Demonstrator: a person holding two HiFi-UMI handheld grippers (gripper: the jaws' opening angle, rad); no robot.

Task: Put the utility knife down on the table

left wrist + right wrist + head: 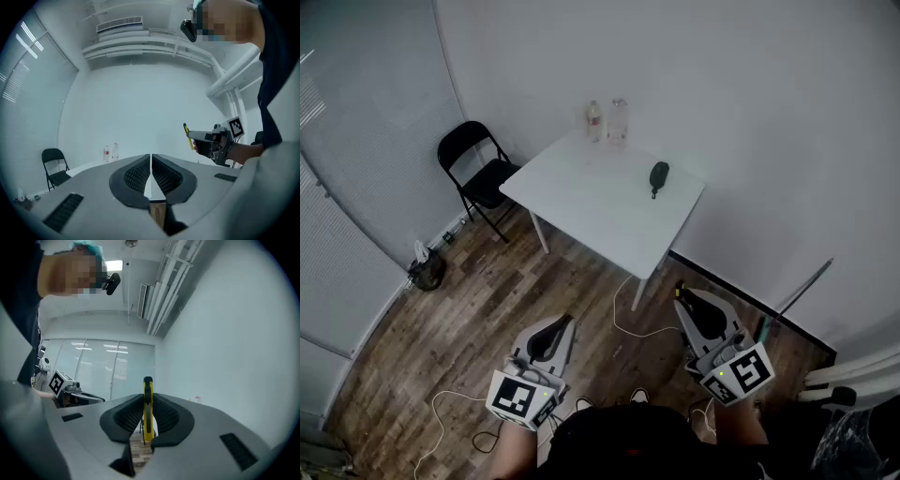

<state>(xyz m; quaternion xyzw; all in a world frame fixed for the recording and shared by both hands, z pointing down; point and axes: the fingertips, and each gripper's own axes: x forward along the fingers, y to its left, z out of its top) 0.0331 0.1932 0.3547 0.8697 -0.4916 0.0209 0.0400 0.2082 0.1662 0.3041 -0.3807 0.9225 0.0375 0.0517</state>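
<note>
My right gripper (pixel 147 399) is shut on a yellow utility knife (pixel 148 414), which stands upright between the jaws with its black tip above them. In the head view this gripper (pixel 686 298) hangs low at the right, over the wood floor and short of the white table (pixel 581 202). From the left gripper view the knife (pixel 188 136) sticks up from the right gripper (pixel 196 137). My left gripper (pixel 151 158) is shut with nothing in it; it sits at the lower left (pixel 563 323), also over the floor.
Two bottles (pixel 607 121) stand at the table's far edge, and a dark object (pixel 658 175) lies near its right side. A black folding chair (pixel 478 172) stands left of the table. Cables (pixel 630 323) trail across the floor. A dark bag (pixel 427 272) sits by the left wall.
</note>
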